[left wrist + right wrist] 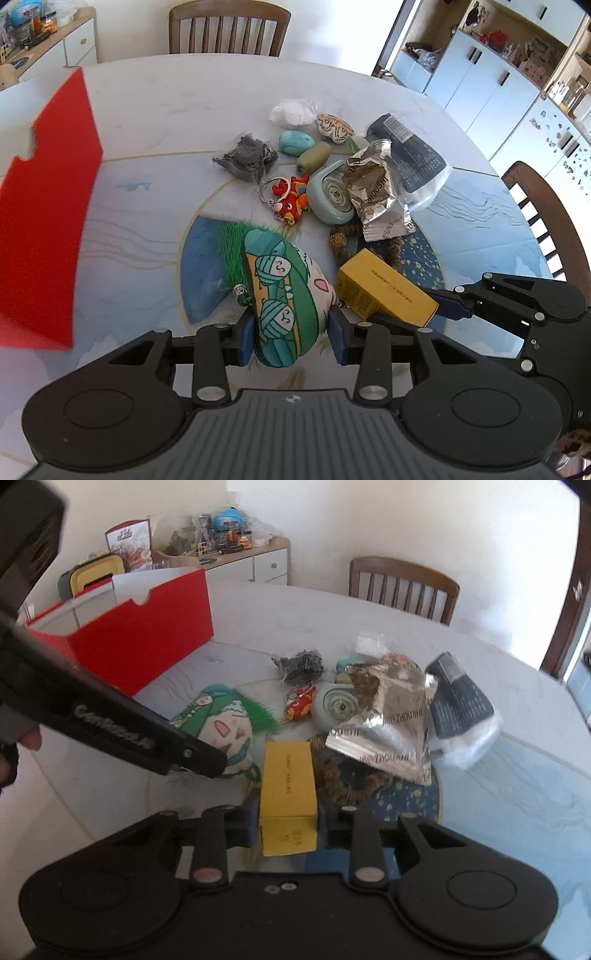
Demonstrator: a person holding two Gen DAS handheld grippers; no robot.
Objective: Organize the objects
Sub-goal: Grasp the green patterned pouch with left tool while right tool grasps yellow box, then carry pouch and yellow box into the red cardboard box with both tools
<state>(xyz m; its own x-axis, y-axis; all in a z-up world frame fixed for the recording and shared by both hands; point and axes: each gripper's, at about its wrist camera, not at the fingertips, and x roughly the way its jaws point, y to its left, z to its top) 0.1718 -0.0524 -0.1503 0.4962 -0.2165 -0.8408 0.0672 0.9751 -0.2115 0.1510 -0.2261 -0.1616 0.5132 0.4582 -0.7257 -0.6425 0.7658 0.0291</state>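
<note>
Grippers both clamped: your left gripper (291, 328) on the plush toy (284, 295), your right gripper (288, 825) on the yellow box (288, 794). Box long axis runs along the fingers, pointing away from you.

Red box (44, 206) cut off at left edge.

Marble-look table (155, 110) with red box (147, 635), scattered trinkets.

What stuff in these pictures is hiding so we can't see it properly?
- Inside of the red cardboard box: right wrist view, its front wall hides it; left wrist view, cut off by the edge.
- Brown braided rope: both views, mostly under the crinkled silver foil bag.
- Green-haired plush doll: right wrist view, left gripper covers part.
- Print on the yellow box: too small.
</note>
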